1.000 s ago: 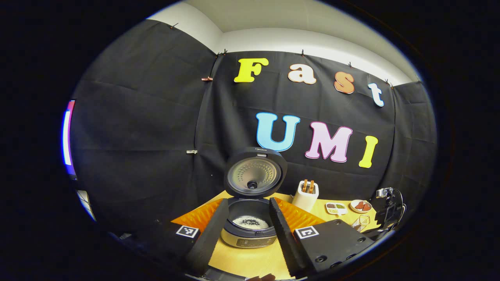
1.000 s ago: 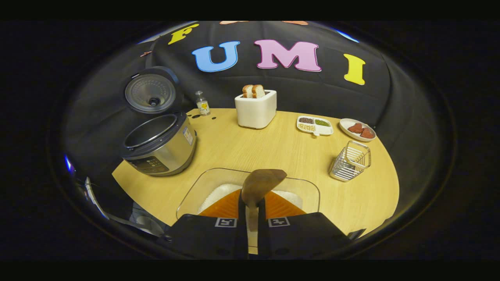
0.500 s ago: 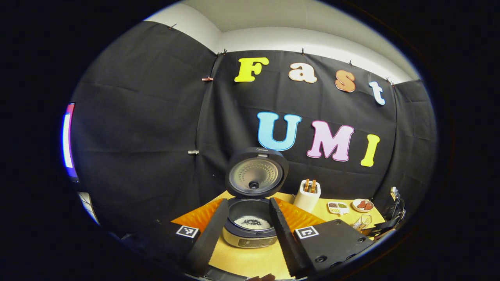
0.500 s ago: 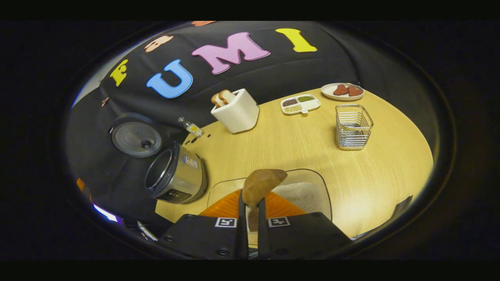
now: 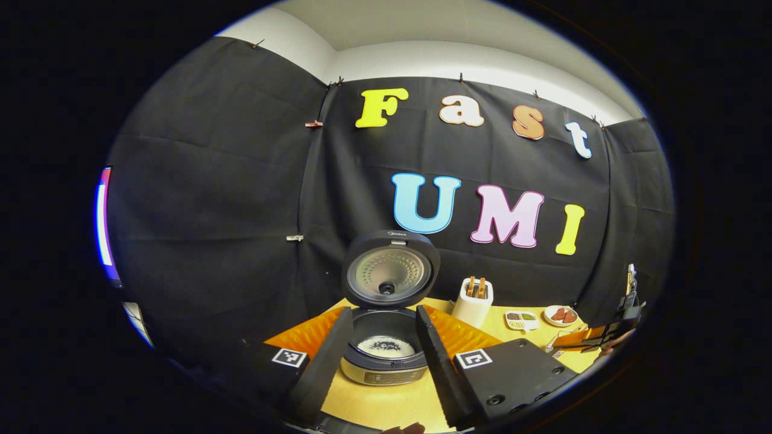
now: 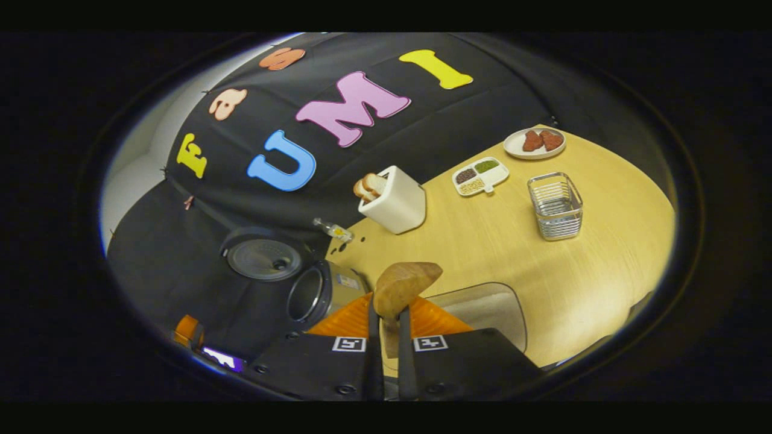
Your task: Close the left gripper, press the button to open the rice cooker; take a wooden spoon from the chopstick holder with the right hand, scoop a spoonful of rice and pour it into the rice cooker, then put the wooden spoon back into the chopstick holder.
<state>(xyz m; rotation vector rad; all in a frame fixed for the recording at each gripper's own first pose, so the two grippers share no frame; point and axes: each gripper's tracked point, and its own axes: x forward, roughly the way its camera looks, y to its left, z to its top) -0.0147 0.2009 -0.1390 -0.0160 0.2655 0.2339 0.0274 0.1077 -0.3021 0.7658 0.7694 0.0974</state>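
Note:
The rice cooker [image 5: 384, 361] stands open with its lid [image 5: 390, 274] raised, and white rice with dark specks lies in the pot. My left gripper [image 5: 381, 360] is open, its fingers flanking the cooker's front without touching it. My right gripper [image 6: 386, 328] is shut on the handle of the wooden spoon [image 6: 403, 285], whose bowl juts forward above the table. Just to the spoon's left lies the open rice cooker [image 6: 322, 293], and the glass rice container [image 6: 485, 307] is just to its right. The wire chopstick holder [image 6: 555, 205] stands on the right of the table. Whether the spoon carries rice is hidden.
On the wooden table [image 6: 482, 241] are a white toaster [image 6: 395, 202] with bread, a small bottle [image 6: 332, 228], a divided dish [image 6: 480, 176] and a plate [image 6: 535, 143]. The toaster [image 5: 473, 301] stands right of the cooker in the left gripper view.
My right gripper has swung left and rolled with the spoon, away from the rice container and nearer the cooker's rim. The left gripper has barely moved.

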